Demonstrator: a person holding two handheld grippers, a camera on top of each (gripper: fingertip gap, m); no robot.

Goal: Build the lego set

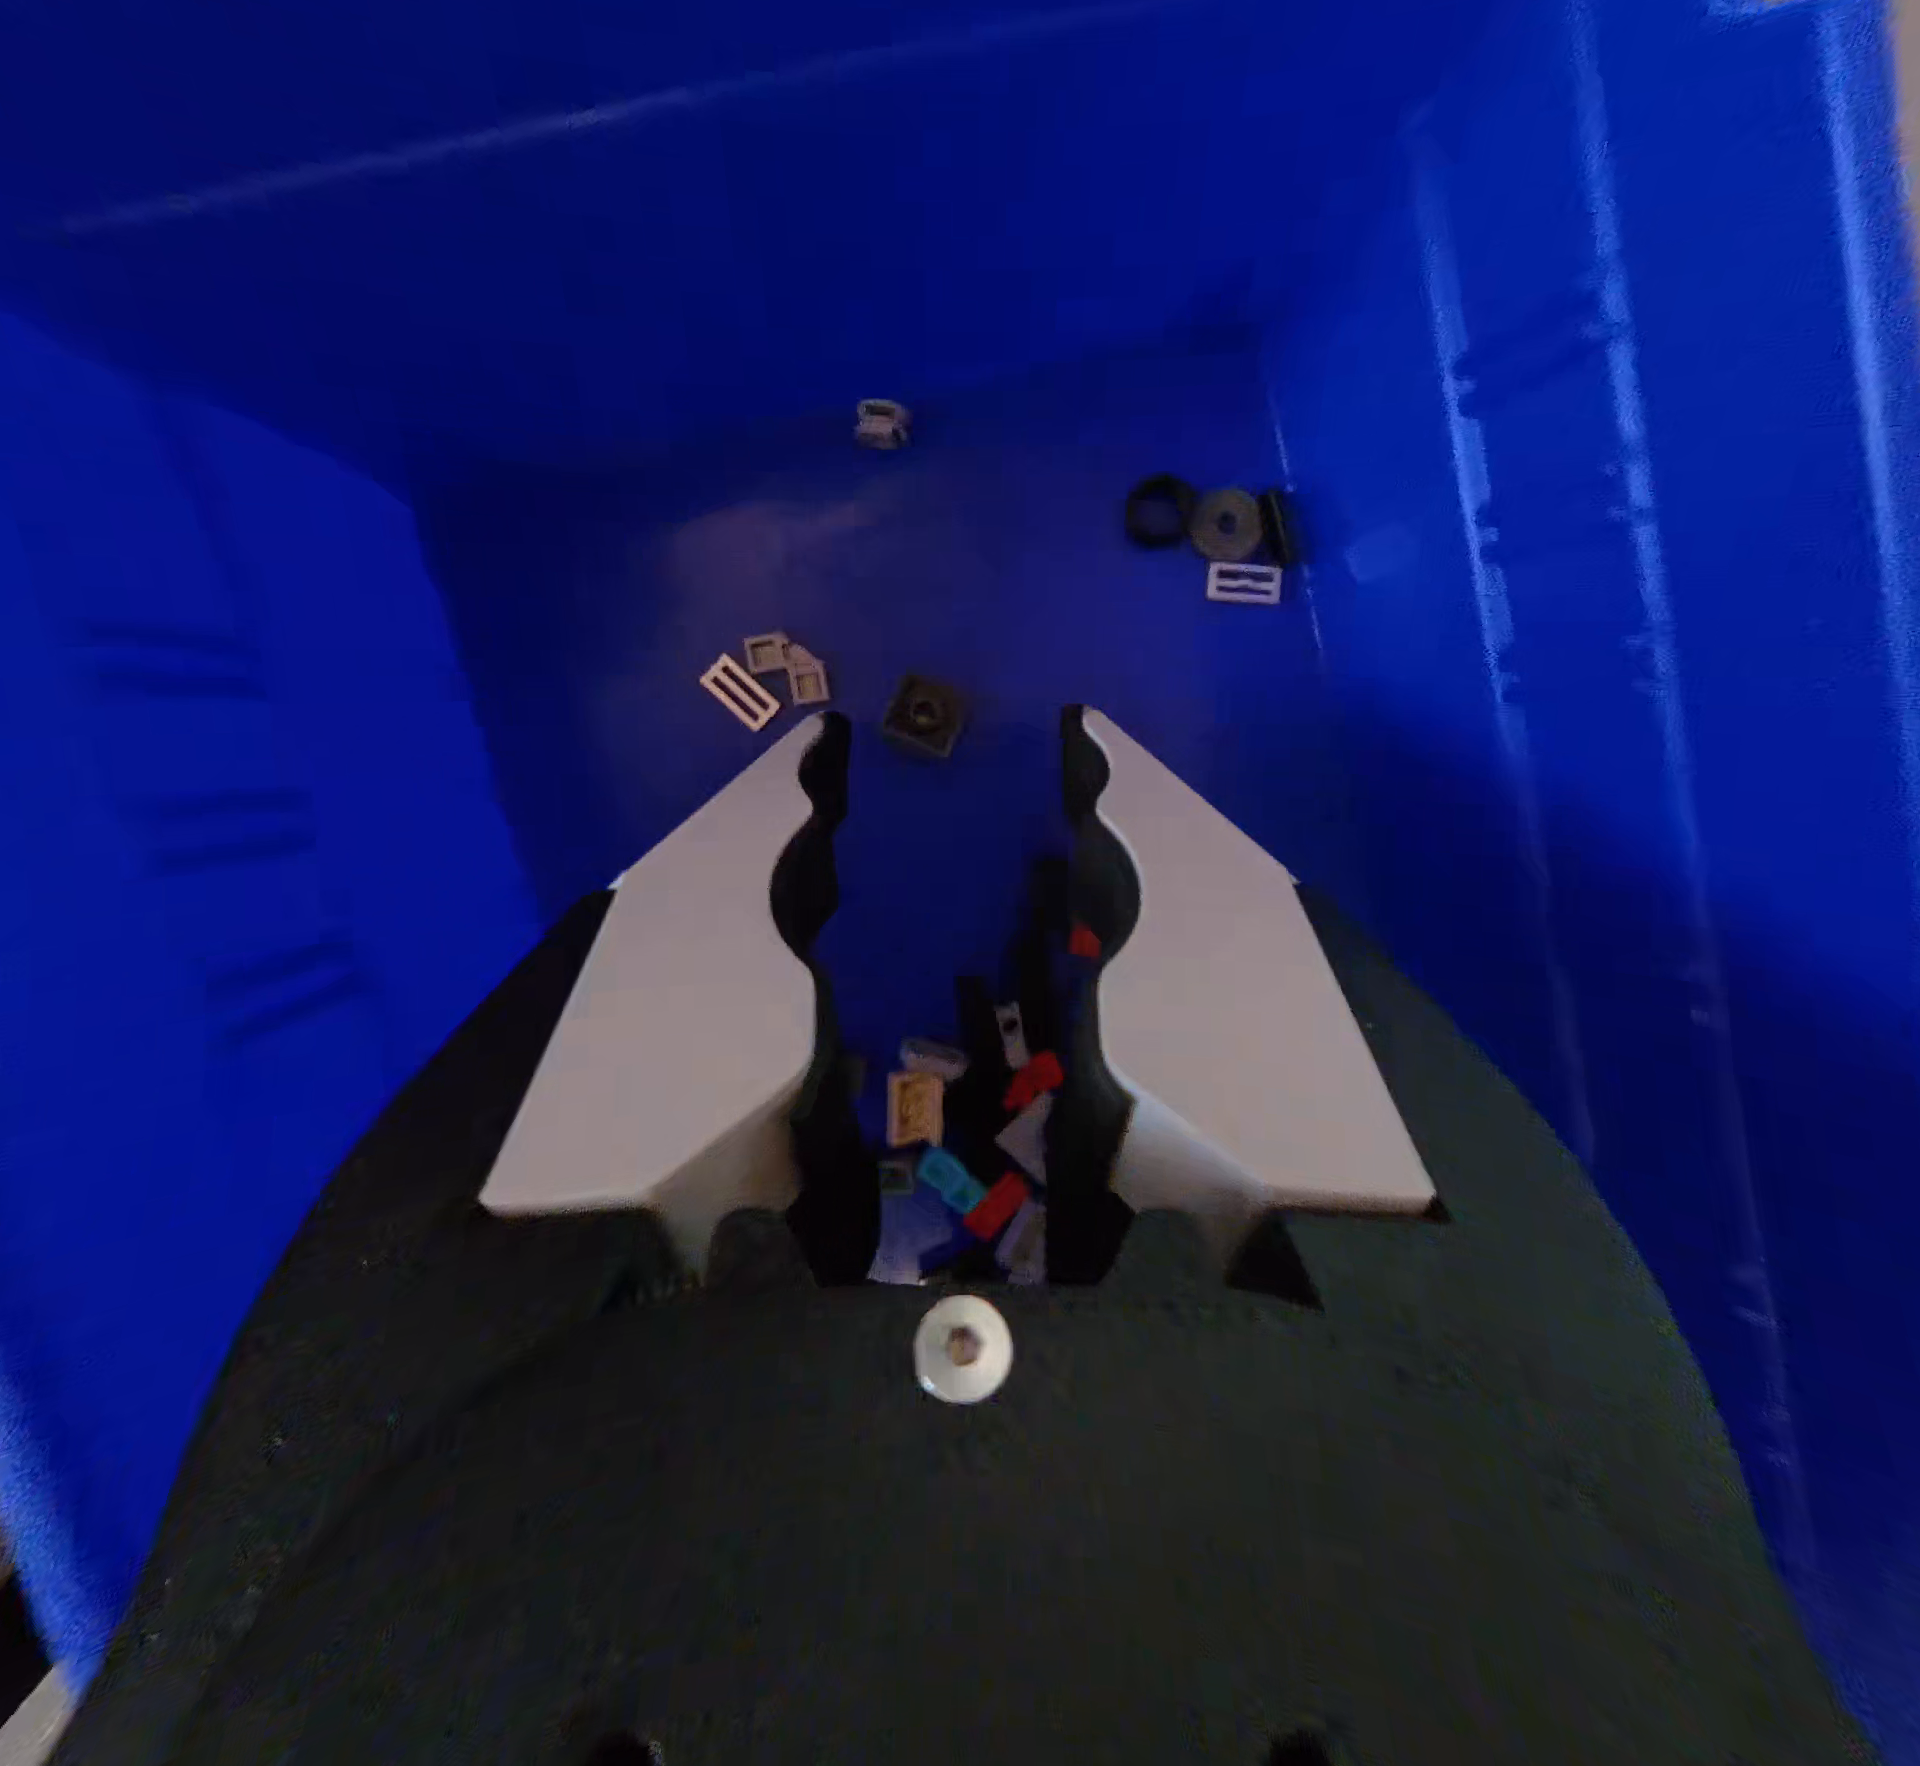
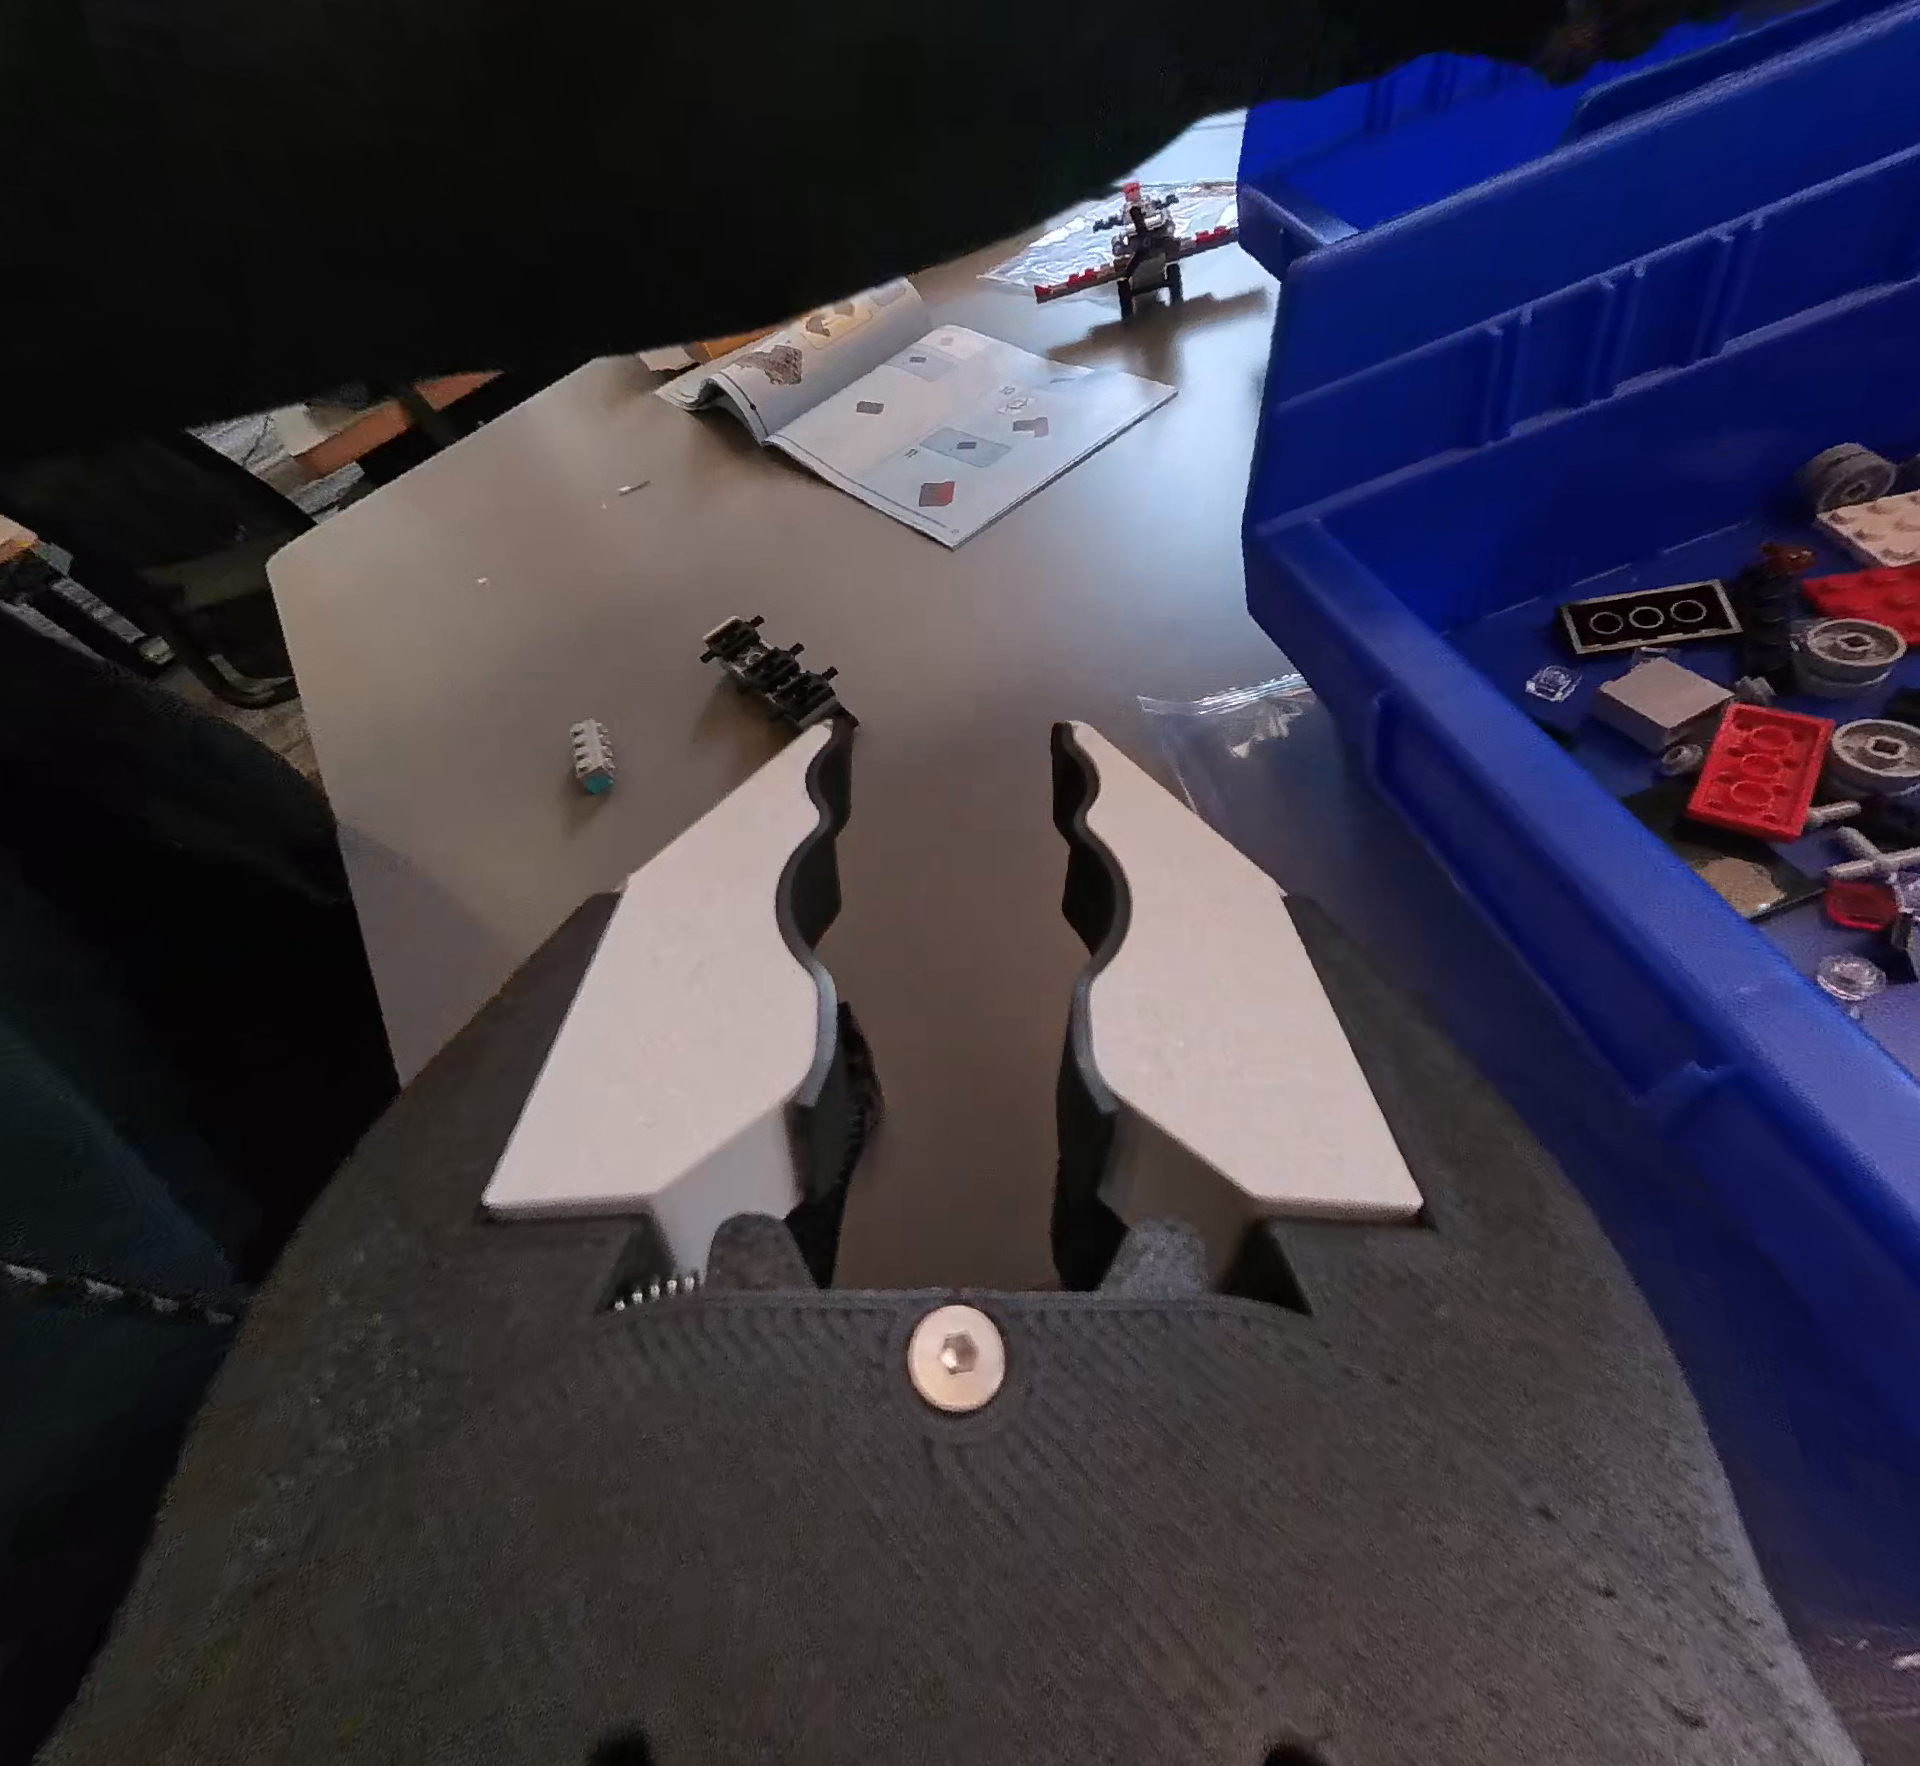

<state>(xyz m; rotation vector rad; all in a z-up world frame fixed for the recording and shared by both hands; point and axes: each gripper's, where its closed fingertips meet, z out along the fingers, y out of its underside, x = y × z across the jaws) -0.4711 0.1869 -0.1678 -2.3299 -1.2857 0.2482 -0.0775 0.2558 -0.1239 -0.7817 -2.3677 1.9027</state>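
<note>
left gripper – jaws apart, empty, dark brick between tips | right gripper – jaws apart, empty

My left camera sits just behind my left jaws and looks steeply down into a blue bin, close enough that its walls fill the frame and small loose lego pieces show between my jaws at lower centre. My right camera looks forward and slightly down along my right jaws over the grey table, with the instruction booklet at upper centre and blue bins at right. Whether both views show the same bin, I cannot tell.
</note>
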